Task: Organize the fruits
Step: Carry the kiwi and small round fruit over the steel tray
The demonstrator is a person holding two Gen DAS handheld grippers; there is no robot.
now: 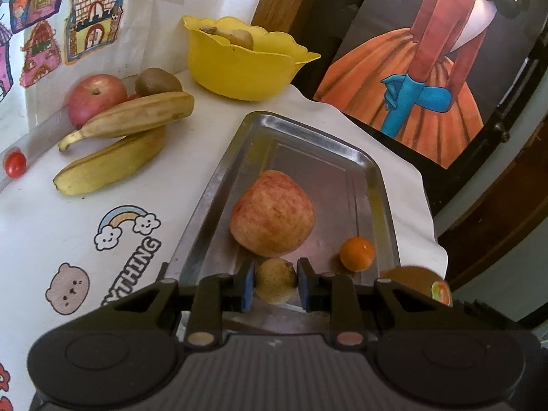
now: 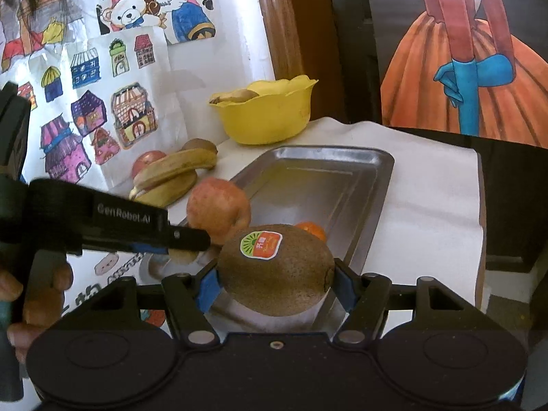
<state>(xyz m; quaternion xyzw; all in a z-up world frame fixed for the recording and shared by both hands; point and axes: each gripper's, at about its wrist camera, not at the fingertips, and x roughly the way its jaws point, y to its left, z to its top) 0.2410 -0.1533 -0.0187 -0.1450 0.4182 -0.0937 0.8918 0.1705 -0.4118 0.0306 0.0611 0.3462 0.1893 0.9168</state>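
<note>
- Where the two claws come in over the near end of the tray, each carries one fruit.
- Small, round, yellow-green fruit (image 1: 276, 281), kind not certain: likely light and firm, smooth-skinned, so liable to roll. It is taken across its middle by the left gripper (image 1: 276, 282), whose blue pads are drawn narrow and press it on both sides, low over the tray's near end.
- Brown, fuzzy, oval kiwi with a red and green sticker (image 2: 276, 274): judged light, with a grippy skin but soft flesh that bruises, so a gentle hold across its long axis suits it. The right gripper (image 2: 276, 282) stands at medium width, its pads clamped on the kiwi's two ends above the tray's near edge.
- Shallow rectangular steel tray (image 1: 308, 130): holds a large, pale red apple (image 1: 272, 212) and a small orange citrus fruit (image 1: 357, 253), apart from each other.
- Two yellow bananas (image 1: 137, 116), a red apple (image 1: 96, 97), a second kiwi (image 1: 157, 80) and a cherry tomato (image 1: 14, 163) lie on the white cloth left of the tray.
- Scalloped yellow plastic bowl (image 1: 239, 68): farthest, something pale lying inside.
</note>
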